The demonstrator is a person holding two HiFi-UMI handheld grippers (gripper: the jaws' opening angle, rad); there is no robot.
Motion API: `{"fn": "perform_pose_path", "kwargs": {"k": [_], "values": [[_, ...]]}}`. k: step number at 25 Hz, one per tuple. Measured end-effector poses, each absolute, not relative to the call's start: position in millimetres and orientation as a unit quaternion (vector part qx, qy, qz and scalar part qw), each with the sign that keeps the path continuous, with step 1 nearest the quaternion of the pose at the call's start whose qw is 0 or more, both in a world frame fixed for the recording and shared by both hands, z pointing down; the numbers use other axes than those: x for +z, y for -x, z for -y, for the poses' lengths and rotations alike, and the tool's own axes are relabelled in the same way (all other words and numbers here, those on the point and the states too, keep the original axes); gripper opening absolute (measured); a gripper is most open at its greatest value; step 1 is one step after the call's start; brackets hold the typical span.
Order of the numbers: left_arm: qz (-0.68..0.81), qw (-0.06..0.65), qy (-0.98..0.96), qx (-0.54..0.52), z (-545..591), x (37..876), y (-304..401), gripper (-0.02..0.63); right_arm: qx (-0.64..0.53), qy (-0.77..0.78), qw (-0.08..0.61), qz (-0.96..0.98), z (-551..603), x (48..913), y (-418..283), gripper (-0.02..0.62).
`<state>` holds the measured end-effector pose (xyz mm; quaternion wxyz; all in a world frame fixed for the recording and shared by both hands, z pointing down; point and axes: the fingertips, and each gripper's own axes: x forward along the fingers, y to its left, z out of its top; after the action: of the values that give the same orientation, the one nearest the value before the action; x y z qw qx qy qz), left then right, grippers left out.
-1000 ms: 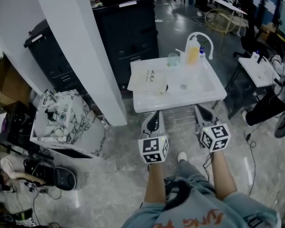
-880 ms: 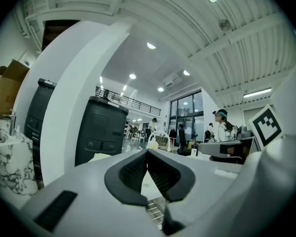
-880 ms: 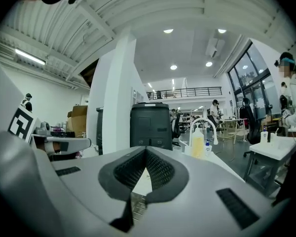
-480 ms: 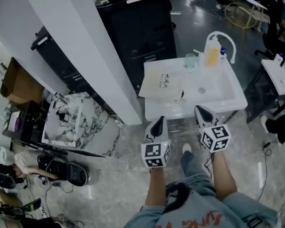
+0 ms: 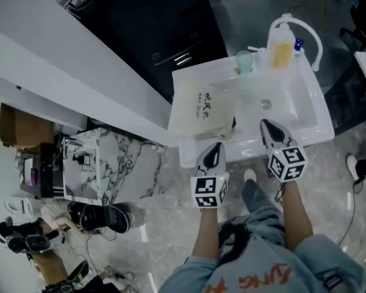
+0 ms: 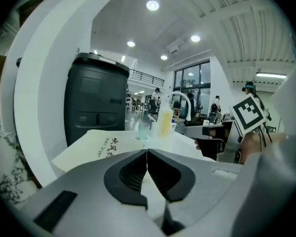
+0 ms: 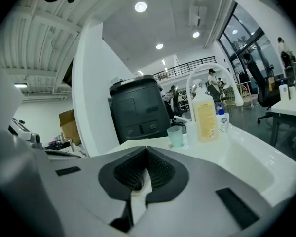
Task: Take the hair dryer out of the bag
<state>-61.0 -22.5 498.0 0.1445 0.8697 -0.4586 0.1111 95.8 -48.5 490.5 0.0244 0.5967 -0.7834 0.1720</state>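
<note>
Bag (image 5: 202, 108): cream, dark lettering, flat at the left end of the white surface (image 5: 186, 154); I note something dark at its near corner.

The bag (image 5: 202, 107) at center hides its contents; only a dark bit (image 5: 233, 124) shows at its lower right corner. Its print is too small to read. The bottom edge cuts off the person (image 5: 256, 267).

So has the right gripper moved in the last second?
Yes. The right gripper went forward: earlier just short of the white sink, now reaching over its front edge.
</note>
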Motion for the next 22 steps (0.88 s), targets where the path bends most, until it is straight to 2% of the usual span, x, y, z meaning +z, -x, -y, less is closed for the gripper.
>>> {"fn": "perform_pose_path", "kwargs": {"k": [6,18,22], "values": [[0.471,0.155,-0.851,0.171,82,507,28,0.002,0.149,-0.602,0.001,0.785,112,467,-148,0.0],[0.459,0.16,-0.841,0.237,117,535,47,0.007,0.167,-0.54,0.014,0.825,141,485,-106,0.0],[0.422,0.15,-0.858,0.254,138,529,42,0.092,0.173,-0.552,0.019,0.815,141,489,-124,0.0]]}}
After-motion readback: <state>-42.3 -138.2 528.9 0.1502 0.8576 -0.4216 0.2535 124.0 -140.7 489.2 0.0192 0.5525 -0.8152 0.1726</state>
